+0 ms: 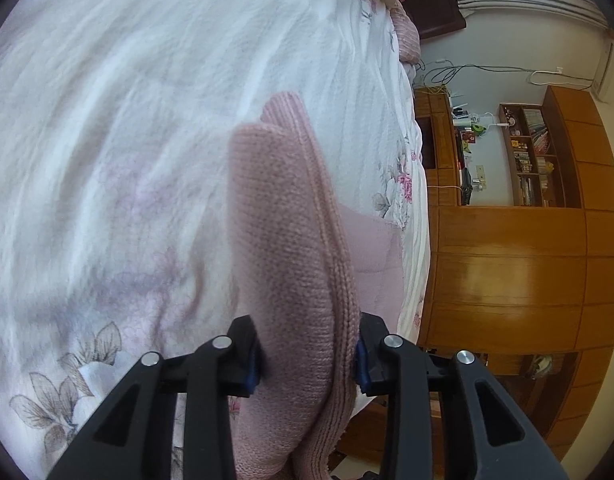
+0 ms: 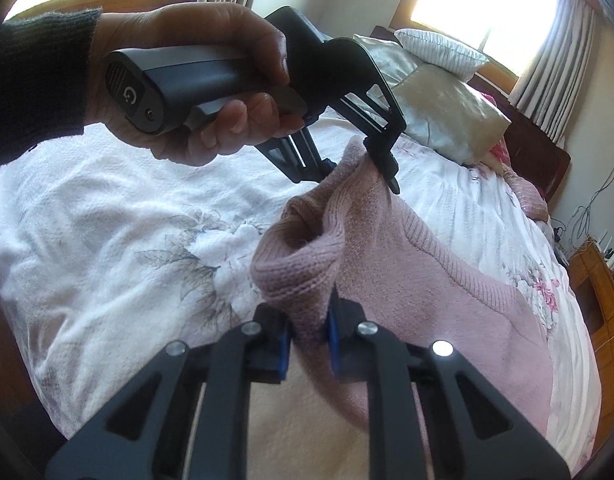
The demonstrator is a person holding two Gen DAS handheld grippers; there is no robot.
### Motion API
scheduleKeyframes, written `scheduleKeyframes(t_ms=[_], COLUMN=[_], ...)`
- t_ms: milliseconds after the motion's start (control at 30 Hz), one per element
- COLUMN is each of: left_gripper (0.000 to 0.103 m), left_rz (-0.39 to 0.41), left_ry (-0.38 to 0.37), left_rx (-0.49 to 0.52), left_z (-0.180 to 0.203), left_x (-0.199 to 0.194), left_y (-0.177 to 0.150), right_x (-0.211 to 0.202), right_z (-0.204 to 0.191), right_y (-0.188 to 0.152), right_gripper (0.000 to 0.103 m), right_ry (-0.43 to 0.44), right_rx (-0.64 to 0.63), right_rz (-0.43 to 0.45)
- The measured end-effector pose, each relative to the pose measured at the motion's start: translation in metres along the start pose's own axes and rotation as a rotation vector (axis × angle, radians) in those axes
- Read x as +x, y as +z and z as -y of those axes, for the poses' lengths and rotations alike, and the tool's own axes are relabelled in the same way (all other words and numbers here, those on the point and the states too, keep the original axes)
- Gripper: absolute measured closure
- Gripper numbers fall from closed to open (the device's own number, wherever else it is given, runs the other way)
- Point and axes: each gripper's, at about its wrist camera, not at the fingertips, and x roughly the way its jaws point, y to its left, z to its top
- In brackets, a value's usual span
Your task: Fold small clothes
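Observation:
A pink knitted sweater (image 1: 291,248) is held up over the bed by both grippers. My left gripper (image 1: 309,360) is shut on a thick fold of the knit, which hangs between its blue pads. In the right wrist view my right gripper (image 2: 309,340) is shut on a bunched ribbed edge of the same sweater (image 2: 447,300). The left gripper (image 2: 381,164) shows there too, held by a hand (image 2: 195,80) in a dark sleeve, pinching another part of the knit. The rest of the sweater drapes down to the right over the bed.
A white floral quilt (image 1: 127,140) covers the bed (image 2: 107,220). Pillows (image 2: 439,96) lie at the headboard. A wooden cabinet with shelves (image 1: 507,260) stands past the bed's edge. Curtained windows (image 2: 487,4) are behind the bed.

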Motion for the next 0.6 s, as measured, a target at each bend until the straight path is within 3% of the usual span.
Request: scheduleKeyframes(t_ms=[600], left_gripper=[0.068], left_rz=[0.019], left_ry=[0.075], left_rx=[0.106], left_z=[0.101], left_x=[-0.001], left_y=[-0.015], right_x=[-0.054], right_z=[0.055], right_y=[0.003], right_gripper=[0.091], right_ry=[-0.027], right_rx=[0.15], right_rz=[0.098])
